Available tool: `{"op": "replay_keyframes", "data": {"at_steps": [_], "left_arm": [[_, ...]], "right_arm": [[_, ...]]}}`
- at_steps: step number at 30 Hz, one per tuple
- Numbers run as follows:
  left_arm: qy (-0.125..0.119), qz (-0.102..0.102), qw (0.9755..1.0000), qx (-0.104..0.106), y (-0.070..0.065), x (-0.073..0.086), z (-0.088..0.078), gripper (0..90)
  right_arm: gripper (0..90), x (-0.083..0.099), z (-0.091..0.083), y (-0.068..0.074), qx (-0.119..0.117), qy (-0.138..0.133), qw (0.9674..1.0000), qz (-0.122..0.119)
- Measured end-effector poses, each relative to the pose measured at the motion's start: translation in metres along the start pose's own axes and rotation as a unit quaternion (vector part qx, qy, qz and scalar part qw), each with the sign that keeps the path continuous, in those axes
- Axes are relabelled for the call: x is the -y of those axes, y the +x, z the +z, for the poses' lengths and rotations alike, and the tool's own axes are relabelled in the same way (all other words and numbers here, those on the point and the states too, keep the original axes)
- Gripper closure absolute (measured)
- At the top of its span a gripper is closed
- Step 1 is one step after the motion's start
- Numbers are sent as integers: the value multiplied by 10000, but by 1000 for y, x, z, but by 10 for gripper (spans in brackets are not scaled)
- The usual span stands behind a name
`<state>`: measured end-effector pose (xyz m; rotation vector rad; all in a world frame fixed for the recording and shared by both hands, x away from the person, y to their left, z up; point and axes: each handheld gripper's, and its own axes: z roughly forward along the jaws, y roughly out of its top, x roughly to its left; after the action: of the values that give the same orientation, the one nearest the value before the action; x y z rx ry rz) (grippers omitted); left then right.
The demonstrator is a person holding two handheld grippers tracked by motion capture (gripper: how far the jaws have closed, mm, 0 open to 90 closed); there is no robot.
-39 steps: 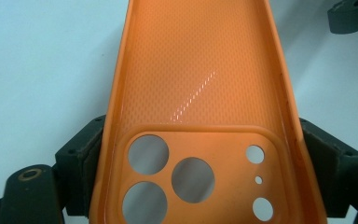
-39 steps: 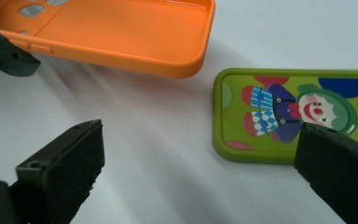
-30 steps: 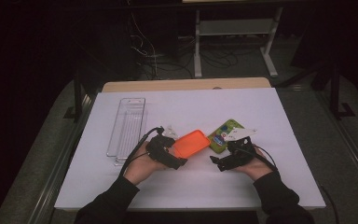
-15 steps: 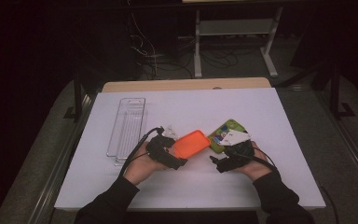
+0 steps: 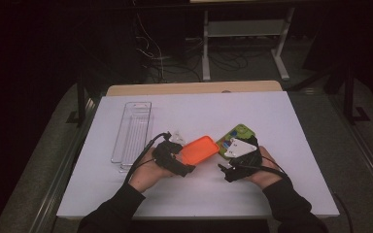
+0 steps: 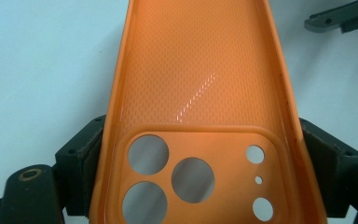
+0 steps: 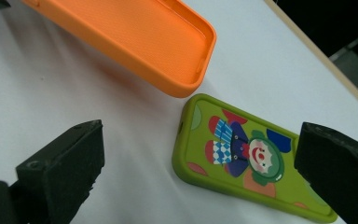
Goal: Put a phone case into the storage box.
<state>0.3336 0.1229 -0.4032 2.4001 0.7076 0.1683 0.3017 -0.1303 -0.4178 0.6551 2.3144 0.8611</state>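
An orange phone case (image 5: 200, 149) with camera cut-outs is held just above the white table, inner side up. My left gripper (image 5: 175, 160) is shut on it; its jaws press both long edges of the orange case (image 6: 200, 93) near the camera holes. A green phone case (image 7: 242, 154) with a clown picture lies flat on the table, right of the orange case (image 7: 130, 37). My right gripper (image 7: 203, 172) is open, its jaws spread either side of the green case without touching it. From above, my right gripper (image 5: 233, 154) covers part of the green case (image 5: 239, 131).
A clear plastic tray (image 5: 132, 131) lies lengthwise at the left of the white table top (image 5: 272, 111). A small clear piece (image 5: 175, 135) sits just beyond my left hand. Dark floor, cables and a metal stand lie past the far edge.
My right gripper has crept forward a little over the green case. The left gripper keeps the orange case almost still.
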Motion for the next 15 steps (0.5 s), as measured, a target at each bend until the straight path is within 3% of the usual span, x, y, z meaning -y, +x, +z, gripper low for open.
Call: {"op": "replay_keyframes", "data": {"at_steps": [7,12,15], "left_arm": [[10,48,10000,-7,0,0,0,157],[11,59,10000,-7,0,0,0,157],[10,56,10000,2,0,0,0,157]], "right_arm": [[6,-1,1,5,217,18,9984,-527],[6,-2,1,8,265,28,9976,-642],[6,-2,2,12,387,-9,9949,-931]]}}
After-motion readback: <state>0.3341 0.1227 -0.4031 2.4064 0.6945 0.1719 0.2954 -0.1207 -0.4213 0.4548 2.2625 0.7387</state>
